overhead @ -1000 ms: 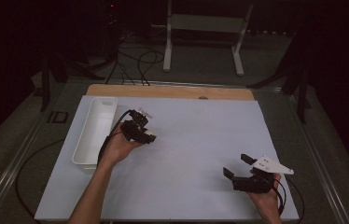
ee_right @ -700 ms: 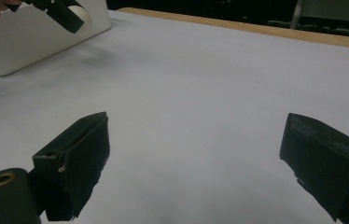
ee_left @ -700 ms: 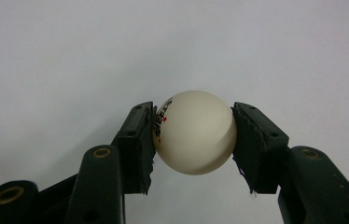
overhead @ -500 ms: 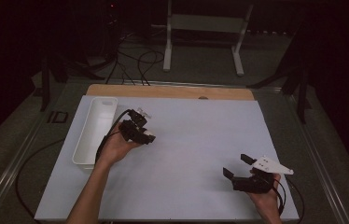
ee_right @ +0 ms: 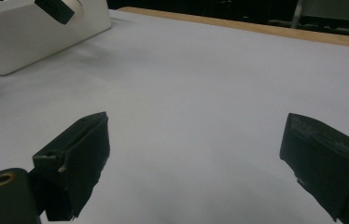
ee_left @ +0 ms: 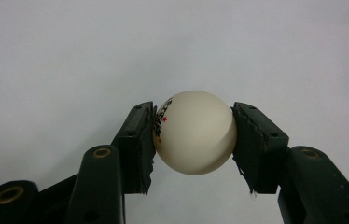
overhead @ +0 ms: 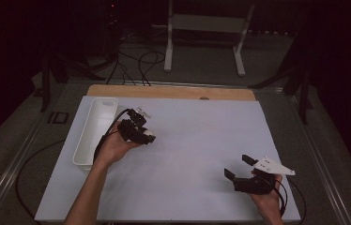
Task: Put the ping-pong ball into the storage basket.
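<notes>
A white ping-pong ball (ee_left: 194, 132) with small printed marks sits clamped between the two black pads of my left gripper (ee_left: 194, 140). In the high view that left gripper (overhead: 146, 137) hovers just right of the white bin (overhead: 90, 136), the ball (overhead: 149, 137) showing at its tip. My right gripper (overhead: 239, 166) rests near the table's front right with its jaws spread wide. In the right gripper view nothing lies between its pads (ee_right: 80, 158), only white table surface (ee_right: 200, 93).
A long white bin (ee_right: 32, 32) stands at the left side of the white table top (overhead: 202, 136). A wooden strip (overhead: 173, 92) runs along the far edge. Cables and a metal stand (overhead: 206, 28) lie on the floor beyond.
</notes>
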The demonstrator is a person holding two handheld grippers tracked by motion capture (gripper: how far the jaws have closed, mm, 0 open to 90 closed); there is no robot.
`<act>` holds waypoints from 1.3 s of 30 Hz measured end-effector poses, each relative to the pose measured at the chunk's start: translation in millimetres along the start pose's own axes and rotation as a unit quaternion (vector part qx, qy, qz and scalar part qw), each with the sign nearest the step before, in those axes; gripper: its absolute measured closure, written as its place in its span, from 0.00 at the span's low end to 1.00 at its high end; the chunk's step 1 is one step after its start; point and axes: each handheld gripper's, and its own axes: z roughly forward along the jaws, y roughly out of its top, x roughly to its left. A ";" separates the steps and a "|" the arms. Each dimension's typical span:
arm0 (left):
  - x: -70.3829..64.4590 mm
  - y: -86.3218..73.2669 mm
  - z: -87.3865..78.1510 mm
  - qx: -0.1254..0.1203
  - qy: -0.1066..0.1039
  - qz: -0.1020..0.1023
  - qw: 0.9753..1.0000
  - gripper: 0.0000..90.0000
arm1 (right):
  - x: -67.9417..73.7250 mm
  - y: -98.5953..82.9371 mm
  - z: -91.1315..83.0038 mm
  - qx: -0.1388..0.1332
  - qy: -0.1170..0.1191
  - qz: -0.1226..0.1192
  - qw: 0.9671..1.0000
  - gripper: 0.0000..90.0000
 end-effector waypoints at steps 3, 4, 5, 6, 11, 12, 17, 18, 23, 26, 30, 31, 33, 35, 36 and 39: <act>-0.4 0.3 -3.5 -0.003 -0.003 0.003 1.000 0.57 | 0.2 -0.2 0.4 0.000 0.000 -0.001 1.000 0.09; -0.6 0.5 -4.4 -0.004 -0.003 0.004 1.000 0.57 | 0.4 -0.3 0.4 0.000 0.000 -0.001 1.000 0.09; -0.6 0.5 -4.4 -0.004 -0.003 0.004 1.000 0.57 | 0.4 -0.3 0.4 0.000 0.000 -0.001 1.000 0.09; -0.7 0.9 -5.9 -0.005 -0.005 0.006 1.000 0.57 | 0.8 -0.2 0.6 0.001 0.000 0.000 1.000 0.09; -0.4 1.2 -8.9 -0.008 -0.008 0.008 1.000 0.57 | 0.4 -0.2 0.4 0.000 0.000 0.000 1.000 0.09; -0.6 1.2 -9.9 -0.009 -0.009 0.009 1.000 0.57 | 0.2 -0.2 0.3 -0.001 0.000 0.000 1.000 0.09; 1.0 0.6 -12.2 -0.009 -0.012 0.014 1.000 0.57 | 0.1 -0.1 0.4 -0.001 0.000 -0.001 1.000 0.09; 1.1 0.5 -12.5 -0.010 -0.013 0.014 1.000 0.57 | 0.2 -0.1 0.5 -0.001 -0.001 -0.001 1.000 0.09; 2.2 -0.1 -15.9 -0.015 -0.015 0.015 1.000 0.57 | 0.2 -0.2 0.5 -0.001 0.000 -0.001 1.000 0.09; 3.2 -0.4 -17.7 -0.015 -0.014 0.018 1.000 0.57 | 0.9 -0.1 0.9 0.001 0.000 0.000 1.000 0.09; 4.4 -1.1 -19.9 -0.017 -0.017 0.018 1.000 0.57 | 0.4 -0.2 0.9 0.000 0.000 0.000 1.000 0.09; 4.6 -1.3 -20.4 -0.017 -0.017 0.018 1.000 0.57 | 0.4 -0.2 0.9 0.000 0.000 0.000 1.000 0.09; 4.9 -1.5 -21.2 -0.019 -0.018 0.019 0.999 0.57 | 0.6 -0.3 1.0 0.000 0.000 0.001 1.000 0.09; 5.0 -1.6 -22.6 -0.019 -0.017 0.020 0.999 0.57 | 0.8 -0.3 1.1 0.001 0.000 0.001 1.000 0.09; 5.3 -1.7 -23.3 -0.020 -0.018 0.022 0.999 0.57 | 0.7 -0.3 1.2 0.001 0.000 0.000 1.000 0.09; 5.3 -1.9 -24.9 -0.021 -0.017 0.025 0.999 0.57 | 0.8 -0.3 1.3 0.001 0.000 0.001 1.000 0.09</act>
